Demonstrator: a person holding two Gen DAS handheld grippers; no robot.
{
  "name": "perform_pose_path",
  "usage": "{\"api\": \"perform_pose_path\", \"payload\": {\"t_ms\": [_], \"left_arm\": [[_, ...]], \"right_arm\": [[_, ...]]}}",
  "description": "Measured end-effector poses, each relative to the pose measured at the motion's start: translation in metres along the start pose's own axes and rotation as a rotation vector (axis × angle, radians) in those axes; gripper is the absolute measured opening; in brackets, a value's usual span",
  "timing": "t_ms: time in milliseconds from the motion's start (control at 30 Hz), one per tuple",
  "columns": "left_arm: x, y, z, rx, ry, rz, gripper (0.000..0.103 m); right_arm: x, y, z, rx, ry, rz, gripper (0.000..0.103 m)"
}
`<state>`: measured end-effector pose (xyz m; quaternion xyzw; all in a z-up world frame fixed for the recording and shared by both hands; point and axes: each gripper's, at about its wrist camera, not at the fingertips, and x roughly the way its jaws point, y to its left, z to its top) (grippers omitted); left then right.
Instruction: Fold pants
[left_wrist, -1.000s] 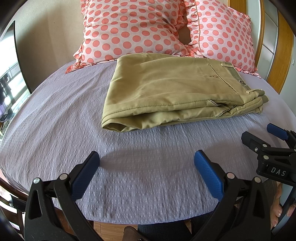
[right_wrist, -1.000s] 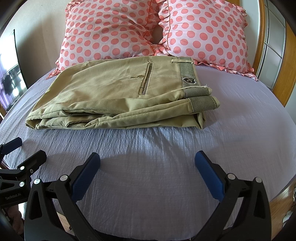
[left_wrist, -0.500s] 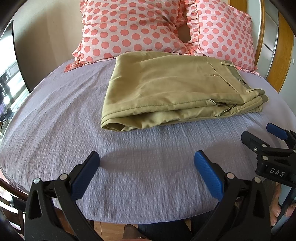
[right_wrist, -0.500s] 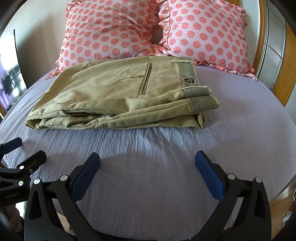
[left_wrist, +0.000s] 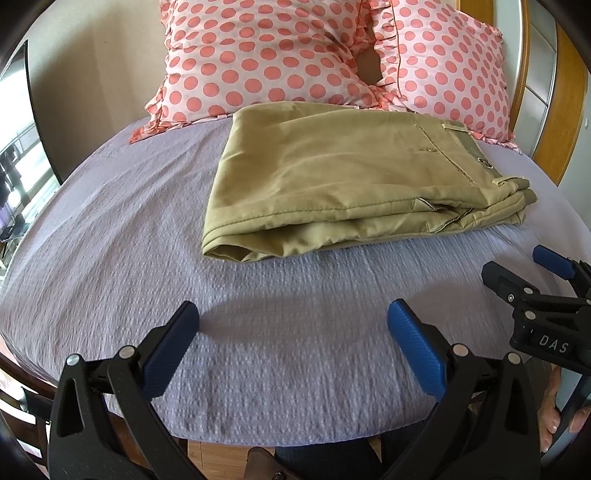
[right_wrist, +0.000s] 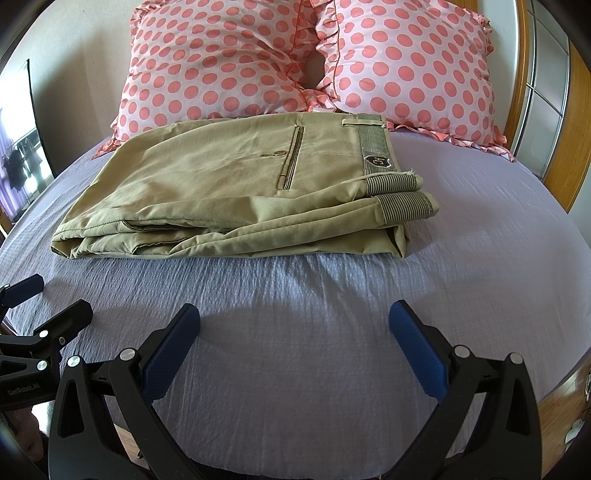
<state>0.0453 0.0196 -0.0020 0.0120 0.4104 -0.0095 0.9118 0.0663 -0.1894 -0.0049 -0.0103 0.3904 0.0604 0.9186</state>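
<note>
Both your grippers, left gripper (left_wrist: 291, 347) and right gripper (right_wrist: 293, 349), gape empty; pants (right_wrist: 236, 199) lie ahead, long axis crosswise, neither nearer.

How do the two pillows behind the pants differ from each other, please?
In the right wrist view, the left pillow lies right behind the pants, its lower edge hidden by them; the right pillow sits off to the side, its frilled lower edge showing on the sheet. Both are pink with coral dots.
</note>
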Motion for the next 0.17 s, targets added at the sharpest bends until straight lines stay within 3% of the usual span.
{"api": "perform_pose_path", "payload": {"t_ms": [167], "left_arm": [[-0.0006, -0.0001, -0.0005, 0.002, -0.015, 0.000, 0.101]], "right_arm": [[-0.0001, -0.0001, 0.0000, 0.000, 0.000, 0.000, 0.102]]}}
